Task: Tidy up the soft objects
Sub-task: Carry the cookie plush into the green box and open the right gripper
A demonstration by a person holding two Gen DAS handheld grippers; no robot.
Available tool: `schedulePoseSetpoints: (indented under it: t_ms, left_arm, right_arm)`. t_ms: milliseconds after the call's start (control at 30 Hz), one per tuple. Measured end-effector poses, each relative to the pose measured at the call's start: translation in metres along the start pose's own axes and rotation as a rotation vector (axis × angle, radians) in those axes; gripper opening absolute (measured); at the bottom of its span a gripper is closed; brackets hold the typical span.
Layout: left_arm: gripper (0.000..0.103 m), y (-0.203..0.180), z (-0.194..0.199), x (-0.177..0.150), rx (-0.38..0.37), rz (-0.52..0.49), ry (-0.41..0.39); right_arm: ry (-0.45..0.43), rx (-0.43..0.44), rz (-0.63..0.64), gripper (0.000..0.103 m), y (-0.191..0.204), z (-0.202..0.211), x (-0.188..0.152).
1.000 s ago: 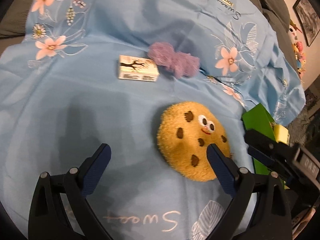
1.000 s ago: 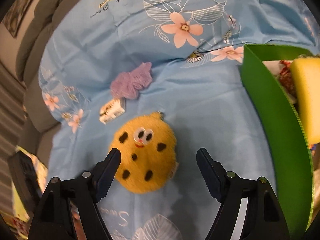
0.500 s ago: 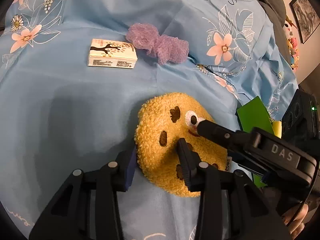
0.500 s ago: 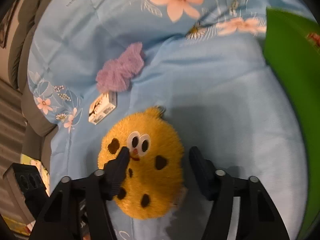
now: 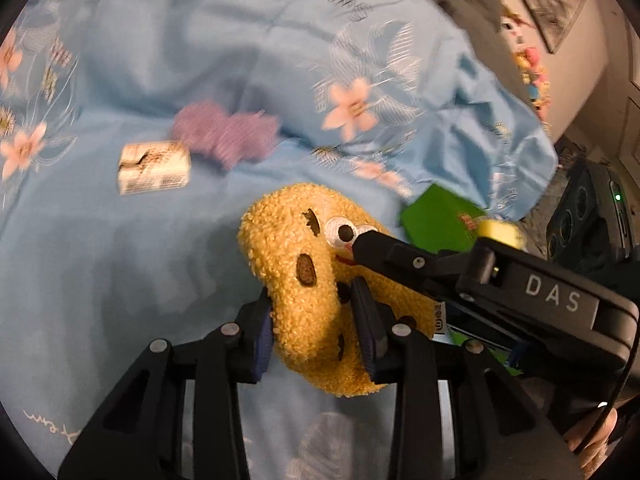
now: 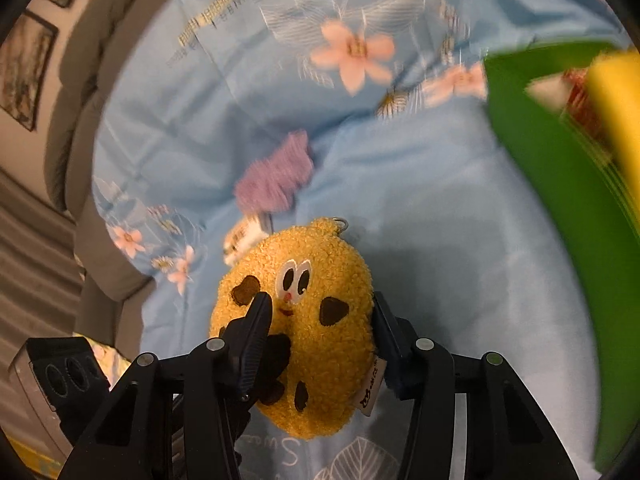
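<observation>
A yellow cookie plush (image 5: 304,268) with brown spots and googly eyes is held by both grippers above the blue floral sheet (image 5: 120,280). My left gripper (image 5: 316,328) is shut on its left edge and folds it. My right gripper (image 6: 320,332) is shut on the plush (image 6: 316,320) across its right half; its finger reaches in from the right in the left wrist view (image 5: 384,252). A purple scrunchie (image 5: 228,132) lies farther back, and it also shows in the right wrist view (image 6: 276,180).
A small tissue pack (image 5: 154,168) lies left of the scrunchie. A green box (image 6: 560,184) holding a yellow sponge (image 6: 616,112) stands at the right; the box also shows in the left wrist view (image 5: 436,220). A grey sofa back lies behind the sheet.
Both grippers closed on the cookie plush and lifted it off the sheet; it now folds between them. The view is blurred from motion.
</observation>
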State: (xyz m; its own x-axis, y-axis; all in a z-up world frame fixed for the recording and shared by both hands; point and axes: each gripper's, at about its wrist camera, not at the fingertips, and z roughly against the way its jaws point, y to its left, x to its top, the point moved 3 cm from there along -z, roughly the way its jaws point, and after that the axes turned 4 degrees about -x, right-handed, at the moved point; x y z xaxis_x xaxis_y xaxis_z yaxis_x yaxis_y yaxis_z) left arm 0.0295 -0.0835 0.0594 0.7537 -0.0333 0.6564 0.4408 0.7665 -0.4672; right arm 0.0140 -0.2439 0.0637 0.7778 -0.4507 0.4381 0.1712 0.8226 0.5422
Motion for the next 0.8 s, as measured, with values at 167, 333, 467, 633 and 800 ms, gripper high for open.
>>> schedulePoseSetpoints:
  t_ms: [167, 333, 467, 633, 800]
  left_arm:
    - [0.032, -0.050, 0.003, 0.019, -0.051, -0.080, -0.050]
    - [0.032, -0.107, -0.010, 0.023, -0.118, -0.180, -0.046]
    - [0.032, -0.147, -0.024, 0.022, -0.177, -0.240, -0.019]
    - [0.032, -0.181, -0.049, 0.018, -0.240, -0.264, 0.031]
    - [0.032, -0.200, -0.081, 0.003, -0.270, -0.264, 0.131]
  right_arm:
    - [-0.101, 0.000, -0.032, 0.052, -0.014, 0.049, 0.017]
    - [-0.207, 0.005, -0.125, 0.052, -0.047, 0.098, 0.032]
    - [-0.290, -0.022, -0.182, 0.052, -0.076, 0.132, 0.038]
    - [-0.353, -0.046, -0.270, 0.052, -0.116, 0.161, 0.045]
    - [-0.338, -0.131, -0.342, 0.052, -0.157, 0.163, 0.049]
